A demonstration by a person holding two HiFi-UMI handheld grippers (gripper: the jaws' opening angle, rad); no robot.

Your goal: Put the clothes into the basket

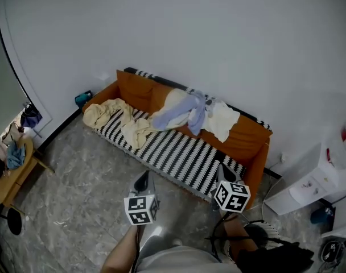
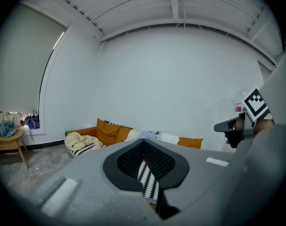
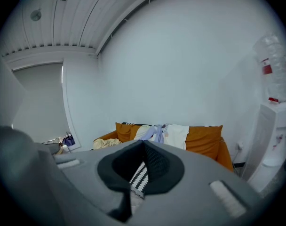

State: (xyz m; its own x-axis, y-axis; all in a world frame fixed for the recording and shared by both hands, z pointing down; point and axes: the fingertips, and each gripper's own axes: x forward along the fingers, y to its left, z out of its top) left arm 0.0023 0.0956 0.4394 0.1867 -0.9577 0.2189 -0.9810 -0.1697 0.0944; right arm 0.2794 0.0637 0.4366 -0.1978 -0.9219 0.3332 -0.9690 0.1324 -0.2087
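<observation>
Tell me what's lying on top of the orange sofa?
On the sofa lie a striped cover, a pale yellow cloth at one end, and a light blue garment and a white garment draped near the middle. Whatever lies under those piles is hidden.

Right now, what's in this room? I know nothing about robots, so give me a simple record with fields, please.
Room: white wall, grey marbled floor
Sofa: orange, with a black-and-white striped cover, against the wall
Clothes: pale yellow heap at the sofa's left end; lilac garment and cream garment draped over the backrest
Left gripper: jaws together, empty, short of the sofa
Right gripper: jaws together, empty, short of the sofa
</observation>
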